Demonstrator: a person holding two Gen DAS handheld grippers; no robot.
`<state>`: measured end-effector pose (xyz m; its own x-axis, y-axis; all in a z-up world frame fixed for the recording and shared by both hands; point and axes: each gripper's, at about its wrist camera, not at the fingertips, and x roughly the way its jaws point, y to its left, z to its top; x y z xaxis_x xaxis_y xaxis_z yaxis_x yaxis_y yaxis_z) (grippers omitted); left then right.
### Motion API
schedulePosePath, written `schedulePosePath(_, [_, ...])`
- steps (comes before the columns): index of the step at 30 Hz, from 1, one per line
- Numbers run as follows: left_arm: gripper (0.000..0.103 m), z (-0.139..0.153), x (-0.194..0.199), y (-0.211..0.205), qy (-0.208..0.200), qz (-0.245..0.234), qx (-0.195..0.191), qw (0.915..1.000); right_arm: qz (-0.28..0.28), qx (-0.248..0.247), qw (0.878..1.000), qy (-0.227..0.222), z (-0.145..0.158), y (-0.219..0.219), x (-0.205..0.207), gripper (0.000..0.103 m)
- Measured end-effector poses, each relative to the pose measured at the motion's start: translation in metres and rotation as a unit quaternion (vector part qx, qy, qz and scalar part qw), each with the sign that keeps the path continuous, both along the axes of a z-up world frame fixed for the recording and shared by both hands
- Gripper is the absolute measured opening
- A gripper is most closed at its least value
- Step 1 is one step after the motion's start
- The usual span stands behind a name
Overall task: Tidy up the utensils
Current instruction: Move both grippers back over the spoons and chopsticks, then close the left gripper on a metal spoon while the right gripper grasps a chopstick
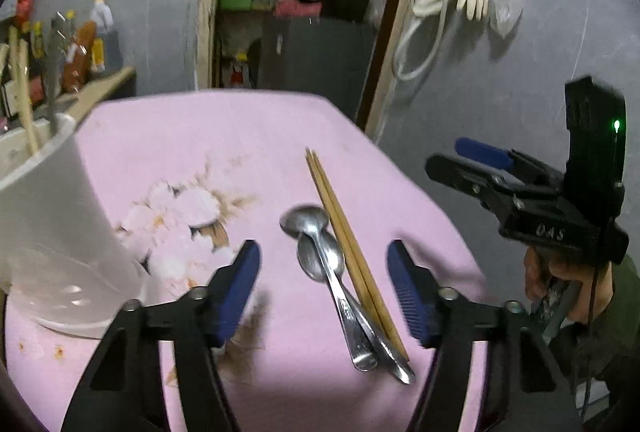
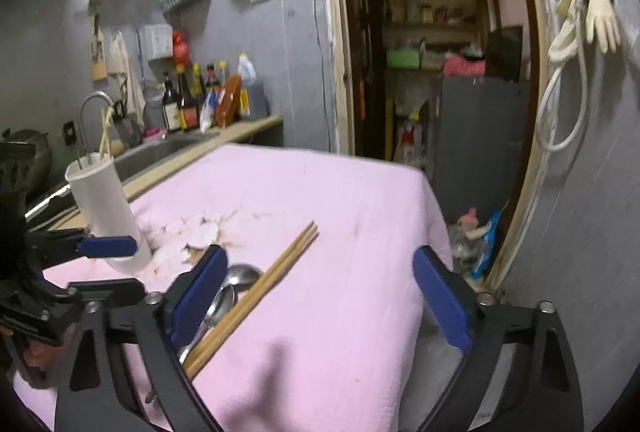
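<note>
Chopsticks [image 1: 352,252] and two metal spoons [image 1: 320,252] are lying together on the pink table [image 1: 240,135], between the open fingers of the left gripper [image 1: 324,288]. The right gripper [image 2: 320,296] is also hanging open and empty. Spoons are probably slippery and stiff (chopsticks light), so gripping mid-handle seems safest, then the white holder [image 1: 48,224].

sauce bottles [image 2: 200,99], faucet [image 2: 90,111], gloves [image 2: 600,13] (hanging)

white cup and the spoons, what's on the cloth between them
In the left wrist view, only pink tablecloth with its printed flower pattern lies between the white cup and the spoons; no utensil sits there.
</note>
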<state>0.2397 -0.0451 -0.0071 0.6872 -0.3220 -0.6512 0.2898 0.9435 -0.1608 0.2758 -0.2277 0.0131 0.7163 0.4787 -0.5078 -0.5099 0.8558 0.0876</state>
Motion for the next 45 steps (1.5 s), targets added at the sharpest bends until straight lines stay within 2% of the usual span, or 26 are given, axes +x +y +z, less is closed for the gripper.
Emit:
schedulePosePath(3, [0.035,-0.011,0.014,-0.001,0.038,0.001,0.007,0.9992,0.012,-0.002,0.999,0.043,-0.009,0.003,0.012,0.071])
schedulePosePath(7, [0.034,-0.022,0.027,0.002,0.074,0.004,-0.004,0.9973,0.025,0.001,0.996,0.087,-0.018,0.008,0.023,0.057])
schedulePosePath(10, [0.034,-0.028,0.036,0.003,0.089,0.002,-0.012,0.9960,0.030,-0.005,0.994,0.109,-0.024,0.012,0.028,0.051])
schedulePosePath(14, [0.031,-0.033,0.050,0.005,0.108,0.011,-0.013,0.9940,0.032,-0.016,0.992,0.124,-0.029,0.019,0.036,0.049])
schedulePosePath(16, [0.018,-0.032,0.057,0.004,0.119,0.010,-0.013,0.9928,0.032,-0.022,0.991,0.126,-0.030,0.022,0.038,0.049])
schedulePosePath(21, [0.007,-0.031,0.061,0.009,0.124,0.018,-0.030,0.9916,0.037,-0.029,0.989,0.138,-0.034,0.031,0.045,0.049])
schedulePosePath(27, [0.005,-0.028,0.057,0.022,0.131,0.035,-0.048,0.9896,0.043,-0.039,0.987,0.150,-0.038,0.041,0.051,0.048])
schedulePosePath(34, [0.005,-0.024,0.046,0.026,0.139,0.053,-0.038,0.9881,0.034,-0.073,0.984,0.160,-0.043,0.051,0.057,0.031])
schedulePosePath(38, [0.005,-0.023,0.043,0.023,0.142,0.052,-0.036,0.9878,0.034,-0.046,0.980,0.189,-0.044,0.051,0.065,0.030])
schedulePosePath(45, [0.005,-0.026,0.050,0.023,0.159,0.046,-0.046,0.9851,0.024,-0.067,0.977,0.202,-0.046,0.066,0.073,0.023])
